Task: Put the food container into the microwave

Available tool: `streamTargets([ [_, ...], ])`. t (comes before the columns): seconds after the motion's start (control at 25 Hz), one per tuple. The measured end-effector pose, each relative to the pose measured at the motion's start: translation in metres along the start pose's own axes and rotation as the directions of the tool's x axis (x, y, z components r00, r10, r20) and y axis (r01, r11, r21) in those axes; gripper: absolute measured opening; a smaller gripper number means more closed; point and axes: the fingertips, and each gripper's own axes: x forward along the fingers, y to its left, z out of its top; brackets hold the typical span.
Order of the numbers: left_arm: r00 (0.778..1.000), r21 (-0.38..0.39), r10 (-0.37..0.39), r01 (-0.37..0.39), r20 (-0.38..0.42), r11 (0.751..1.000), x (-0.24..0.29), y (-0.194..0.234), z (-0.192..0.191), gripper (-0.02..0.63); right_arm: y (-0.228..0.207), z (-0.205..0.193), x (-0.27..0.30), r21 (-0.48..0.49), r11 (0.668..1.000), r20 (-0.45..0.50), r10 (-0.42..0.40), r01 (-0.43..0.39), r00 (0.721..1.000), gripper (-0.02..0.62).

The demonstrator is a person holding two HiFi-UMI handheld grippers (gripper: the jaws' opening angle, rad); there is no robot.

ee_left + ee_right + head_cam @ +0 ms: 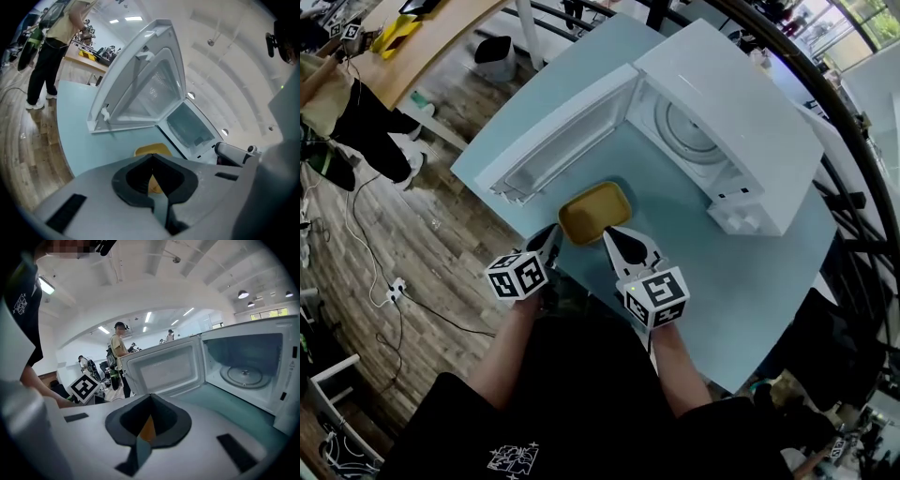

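- The left claw (553, 234), a grey two-jaw tool carrying a marker cube, has its jaws pressed together. Its tips are at the near left corner of a shallow yellow rectangular plastic food container (594, 212).
- The right claw (615, 240) is likewise closed, with its tips at the container's near right edge. Yellow shows through the gap behind both pairs of tips, but it is unclear whether either pinches the thin rim.
- The food container sits on the pale blue table (694, 281), just in front of the white box-shaped microwave (750, 112) and not yet inside.
- The microwave's white door (558, 141) stands wide open on the left, exposing the round glass turntable (689, 131).
- One claw at each near corner probably keeps the container level for moving it far and right.
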Motion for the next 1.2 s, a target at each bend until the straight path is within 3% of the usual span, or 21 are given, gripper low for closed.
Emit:
streamTargets([
  [0.28, 0.998, -0.125, -0.037, 0.032, -0.042, 0.992, 0.006, 0.015, -0.012, 0.009, 0.005, -0.014, 0.018, -0.005, 1.0, -0.046, 0.011, -0.011, 0.999, 0.006],
  [0.6, 0.992, -0.18, -0.082, 0.064, -0.092, 0.982, 0.013, 0.017, -0.021, 0.014, -0.001, -0.02, 0.023, 0.024, 1.0, -0.05, -0.011, 0.012, 0.999, 0.006],
  [0.68, 0.99, -0.204, -0.096, 0.073, -0.106, 0.976, 0.016, 0.014, -0.024, 0.054, -0.003, -0.02, 0.023, 0.032, 0.999, -0.048, -0.014, 0.016, 0.999, 0.006],
  [0.84, 0.987, -0.244, -0.115, 0.085, -0.111, 0.966, 0.02, 0.013, -0.028, 0.074, -0.006, -0.021, 0.023, 0.042, 0.999, -0.045, -0.02, 0.022, 0.999, 0.006],
  [1.2, 0.983, -0.357, -0.143, 0.093, -0.115, 0.929, 0.024, 0.018, -0.033, 0.081, -0.011, -0.022, 0.023, 0.059, 0.998, -0.045, -0.031, 0.034, 0.998, 0.006],
])
